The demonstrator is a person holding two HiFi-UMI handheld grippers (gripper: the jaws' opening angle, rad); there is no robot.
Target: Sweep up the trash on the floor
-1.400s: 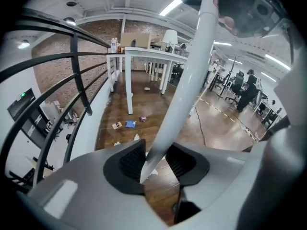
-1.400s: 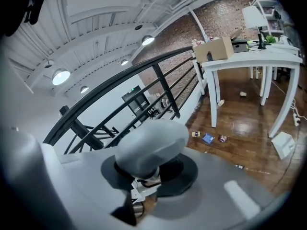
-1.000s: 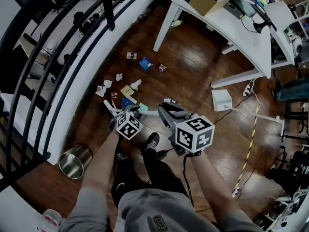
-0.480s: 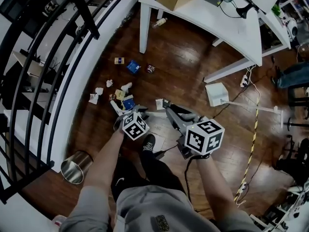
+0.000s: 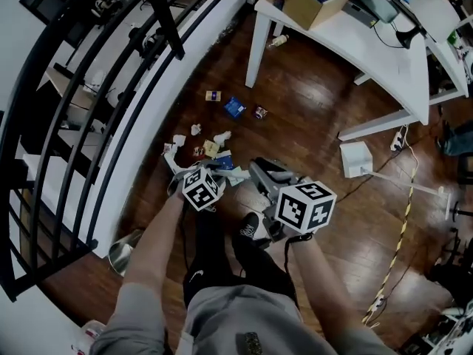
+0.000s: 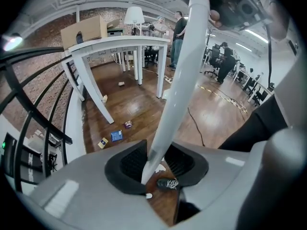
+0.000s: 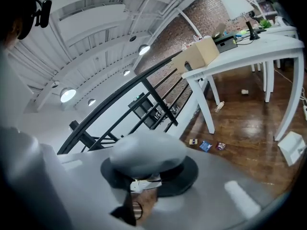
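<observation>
1. Since the earlier frames both grippers have been carried slightly across the centre of the head view. The left gripper's (image 6: 152,166) jaws have just been closing on the white handle (image 6: 177,80) between them. The trash layout is unchanged.
2. The left gripper is clamped on the white handle. The right gripper (image 7: 144,178) is clenched on a pale rounded part, judged to be that handle's upper end.
3. The trash pile (image 5: 214,148) lies at frame centre, just above the grippers. Outlying pieces (image 5: 235,107) lie further up.
4. Step judged: gathering strokes are under way. Next, the outlying pieces would need drawing into the pile.
5. Strokes are bounded at left by the railing base (image 5: 159,117) and above by the table leg (image 5: 255,50). Open floor is left at centre right, up to the white box (image 5: 356,157). A metal bin (image 5: 122,254) stands at lower left.
</observation>
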